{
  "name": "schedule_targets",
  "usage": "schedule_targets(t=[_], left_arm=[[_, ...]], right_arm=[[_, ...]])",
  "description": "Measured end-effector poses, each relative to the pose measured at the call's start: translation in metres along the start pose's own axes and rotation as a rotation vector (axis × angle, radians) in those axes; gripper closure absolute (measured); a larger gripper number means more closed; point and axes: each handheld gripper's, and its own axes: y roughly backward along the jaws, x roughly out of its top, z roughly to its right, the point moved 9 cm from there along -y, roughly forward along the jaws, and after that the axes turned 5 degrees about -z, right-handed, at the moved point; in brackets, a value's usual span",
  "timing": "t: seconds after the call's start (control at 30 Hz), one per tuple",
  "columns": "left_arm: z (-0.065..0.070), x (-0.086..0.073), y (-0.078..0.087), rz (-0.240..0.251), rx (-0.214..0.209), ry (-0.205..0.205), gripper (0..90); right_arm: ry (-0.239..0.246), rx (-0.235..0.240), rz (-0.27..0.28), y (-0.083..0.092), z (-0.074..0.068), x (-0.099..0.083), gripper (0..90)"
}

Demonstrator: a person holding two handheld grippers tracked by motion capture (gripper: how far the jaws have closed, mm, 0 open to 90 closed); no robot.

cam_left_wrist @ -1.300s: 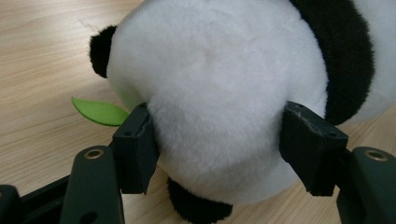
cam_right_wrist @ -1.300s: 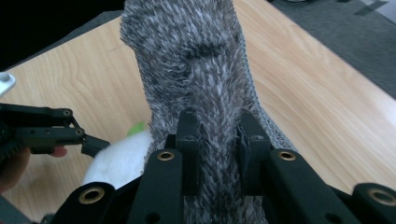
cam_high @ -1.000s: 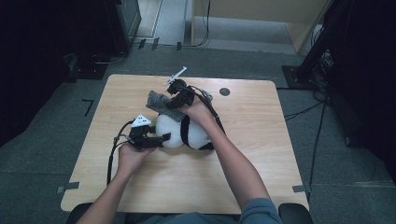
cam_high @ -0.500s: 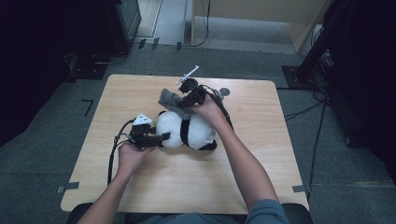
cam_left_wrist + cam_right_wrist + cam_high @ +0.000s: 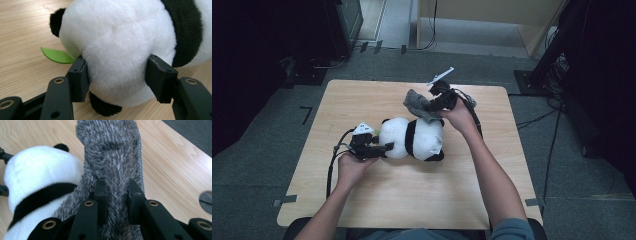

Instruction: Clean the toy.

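Grey fuzzy cloth (image 5: 419,103) is pinched in the right gripper (image 5: 435,102) in the high view, at the far middle of the wooden table (image 5: 422,200). It drapes off the far side of the toy panda (image 5: 414,138), which lies on its side in the middle of the table. The left gripper (image 5: 379,148) sits at the panda's left end, and its jaws have just been working, closing in and then easing out a touch, with the white head between them. Going by the earlier pictures, the right hand has carried the cloth further to the right and away from the panda.

Over to the left gripper view: the panda's white head (image 5: 117,47) bulges between the two black jaws, the fur pressed in at both pads (image 5: 78,75), so this claw is clamped on the toy and steadying it. A green felt leaf (image 5: 57,55) pokes out at the left, lying on the wood.

Now the right gripper view: the jaws stand close together and squeeze a fold of the grey cloth (image 5: 112,152), which rises ahead of them and brushes the panda's black band (image 5: 42,195) at the near left.

By the look of it, the cloth is most of the way off, with one edge touching the toy. What seems left is drawing it clear and laying it down.
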Motion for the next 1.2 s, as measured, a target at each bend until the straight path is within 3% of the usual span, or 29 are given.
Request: schedule_targets(t=[0.43, 0.57, 0.83, 1.2], left_arm=[[-0.001, 0.0, -0.001, 0.014, -0.005, 0.007, 34.8], [-0.001, 0.0, -0.001, 0.019, -0.014, 0.008, 32.2], [-0.001, 0.001, -0.002, 0.034, -0.019, 0.009, 29.1], [-0.002, 0.001, -0.002, 0.039, -0.022, 0.008, 28.5]], right_arm=[[-0.05, -0.061, -0.064, 0.008, 0.036, -0.04, 75.8], [-0.073, -0.056, -0.03, 0.015, 0.039, -0.039, 76.0], [0.001, -0.028, 0.044, 0.029, 0.01, -0.001, 76.0], [0.083, 0.069, 0.049, -0.005, -0.046, 0.049, 76.0]])
